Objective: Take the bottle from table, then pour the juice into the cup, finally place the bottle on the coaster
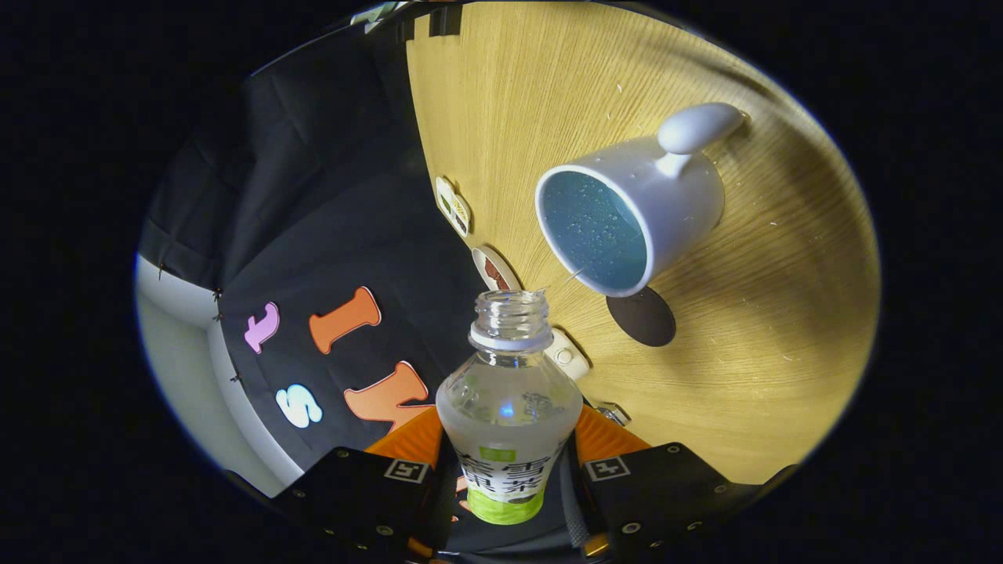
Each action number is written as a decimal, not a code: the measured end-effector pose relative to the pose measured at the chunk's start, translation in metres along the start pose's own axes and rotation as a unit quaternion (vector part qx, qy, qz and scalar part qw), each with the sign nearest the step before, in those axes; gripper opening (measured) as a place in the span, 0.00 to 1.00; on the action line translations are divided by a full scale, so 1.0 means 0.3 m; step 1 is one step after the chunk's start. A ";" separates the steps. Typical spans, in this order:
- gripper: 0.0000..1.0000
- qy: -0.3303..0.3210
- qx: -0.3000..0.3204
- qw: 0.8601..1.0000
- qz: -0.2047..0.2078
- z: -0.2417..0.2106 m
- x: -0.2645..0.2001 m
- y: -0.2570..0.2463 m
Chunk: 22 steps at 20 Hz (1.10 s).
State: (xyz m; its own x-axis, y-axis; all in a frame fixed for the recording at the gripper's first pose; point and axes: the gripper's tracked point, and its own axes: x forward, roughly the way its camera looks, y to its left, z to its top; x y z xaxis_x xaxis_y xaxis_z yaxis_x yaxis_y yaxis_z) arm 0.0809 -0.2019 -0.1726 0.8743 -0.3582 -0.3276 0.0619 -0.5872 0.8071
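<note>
Grip: gripper (pixel 508 462) fingers pinch the uncapped juice bottle (pixel 508 407) by its body, tilted for pouring.
Mouth: aims just short of the white mug (pixel 631 207).
Coaster: dark disc (pixel 641 316) beside the mug, waiting.
Table: wooden tabletop (pixel 752 376), droplets scattered.

I have the claw (pixel 508 462) rolled hard onto its side, both fingers (pixel 407 442) clamped against the bottle (pixel 508 407) between them, its open neck pointing forward beyond the tips.

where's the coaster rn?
Gripper view: the dark round coaster lies on the wooden table, right beside the white cup, beyond the open bottle that the gripper holds.
</note>
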 end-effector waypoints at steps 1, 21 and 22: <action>0.57 -0.001 -0.001 1.000 0.002 0.003 -0.001 -0.002; 0.57 -0.035 -0.464 0.883 -0.059 0.056 -0.074 -0.107; 0.57 -0.031 -0.481 0.875 -0.055 0.041 -0.079 -0.104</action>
State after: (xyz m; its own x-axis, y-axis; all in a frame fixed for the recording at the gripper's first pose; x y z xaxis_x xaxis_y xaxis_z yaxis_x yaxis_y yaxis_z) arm 0.0523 -0.1840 -0.1960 0.8112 -0.3946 -0.4316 0.5468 0.2503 0.7989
